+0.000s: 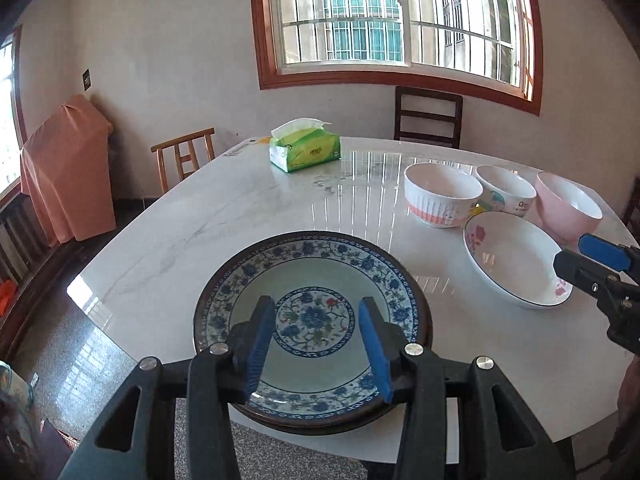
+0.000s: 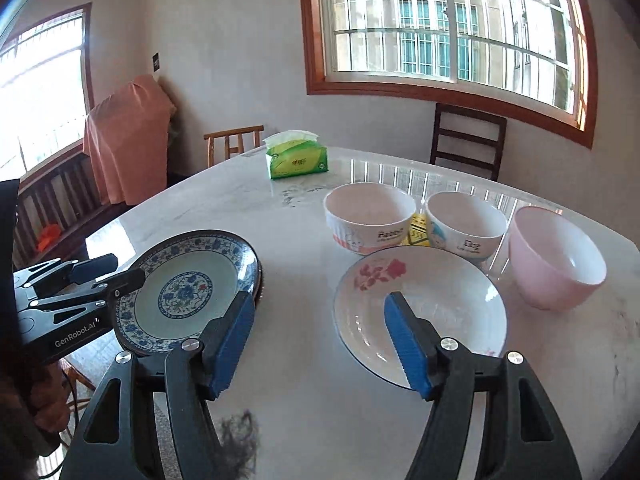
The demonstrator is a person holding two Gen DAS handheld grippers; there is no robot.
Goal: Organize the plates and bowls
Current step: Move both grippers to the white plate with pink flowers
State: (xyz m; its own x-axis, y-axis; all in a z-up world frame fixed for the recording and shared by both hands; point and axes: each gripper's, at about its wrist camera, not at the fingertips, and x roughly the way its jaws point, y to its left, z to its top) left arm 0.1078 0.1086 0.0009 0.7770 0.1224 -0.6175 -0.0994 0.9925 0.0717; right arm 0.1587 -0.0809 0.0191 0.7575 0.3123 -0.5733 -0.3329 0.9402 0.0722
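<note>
A blue-patterned plate [image 1: 312, 280] lies on a brown plate at the near left edge of the marble table [image 1: 240, 208]; it also shows in the right wrist view [image 2: 188, 276]. My left gripper [image 1: 318, 310] is open, its jaws over this plate; it also shows in the right wrist view [image 2: 120, 272]. A white plate with a red flower [image 2: 420, 312] lies in front of three bowls: a white ribbed one [image 2: 370, 216], a white cartoon one [image 2: 466, 224] and a pink one [image 2: 560, 256]. My right gripper [image 2: 320, 304] is open, empty, its right finger over the white plate.
A green tissue pack [image 2: 296, 158] stands at the table's far side. A light wooden chair [image 2: 234, 142] and a dark chair [image 2: 468, 140] stand behind the table. A small yellow item [image 2: 418, 234] lies between the two white bowls. Dark fluff [image 2: 240, 432] lies at the near edge.
</note>
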